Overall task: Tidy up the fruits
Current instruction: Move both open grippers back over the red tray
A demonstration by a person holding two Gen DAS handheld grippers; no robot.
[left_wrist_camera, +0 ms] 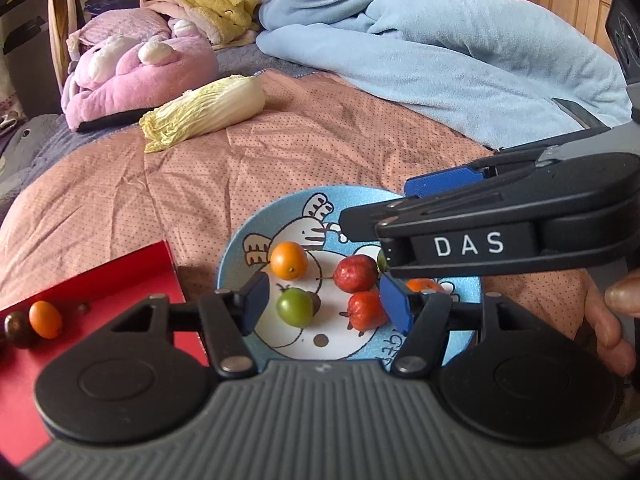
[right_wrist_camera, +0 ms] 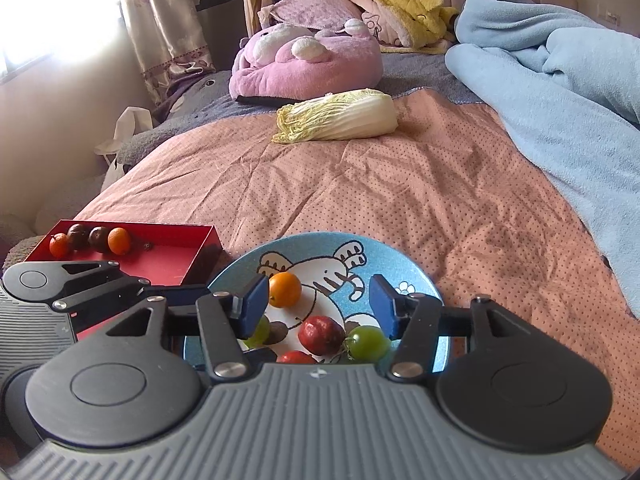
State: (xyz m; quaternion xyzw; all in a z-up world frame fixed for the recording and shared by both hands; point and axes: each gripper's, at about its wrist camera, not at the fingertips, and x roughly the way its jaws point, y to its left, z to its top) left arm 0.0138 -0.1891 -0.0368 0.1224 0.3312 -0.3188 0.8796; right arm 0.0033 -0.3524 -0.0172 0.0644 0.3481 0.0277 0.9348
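Blue cartoon plate (right_wrist_camera: 420, 280) resting on the pink dotted quilt (right_wrist_camera: 360, 184) of a bed, taken here as the landmark. On the plate: an orange fruit (right_wrist_camera: 285, 289) toward the far side, a red fruit (right_wrist_camera: 321, 334) near the middle, a green fruit (right_wrist_camera: 368, 343) just right of the red one, a second red fruit (left_wrist_camera: 366, 310) and a second green fruit (left_wrist_camera: 295, 306) nearer the cameras. Just left of the plate, touching or nearly so, a red box (right_wrist_camera: 200, 248) holding two orange fruits (right_wrist_camera: 119, 241) and two dark fruits (right_wrist_camera: 98, 239) in a row along its far wall. Well beyond the plate, a napa cabbage (right_wrist_camera: 340, 117) lying on its side; farther still, a pink plush cushion (right_wrist_camera: 308, 62); beyond and to the right, a blue blanket (right_wrist_camera: 560, 80). Left gripper (left_wrist_camera: 326, 308) over the plate's near part, fingers spread apart, pressing on nothing, green and red fruits lying loose between them. Right gripper (right_wrist_camera: 322, 302) over the plate too, fingers parted, gripping nothing.
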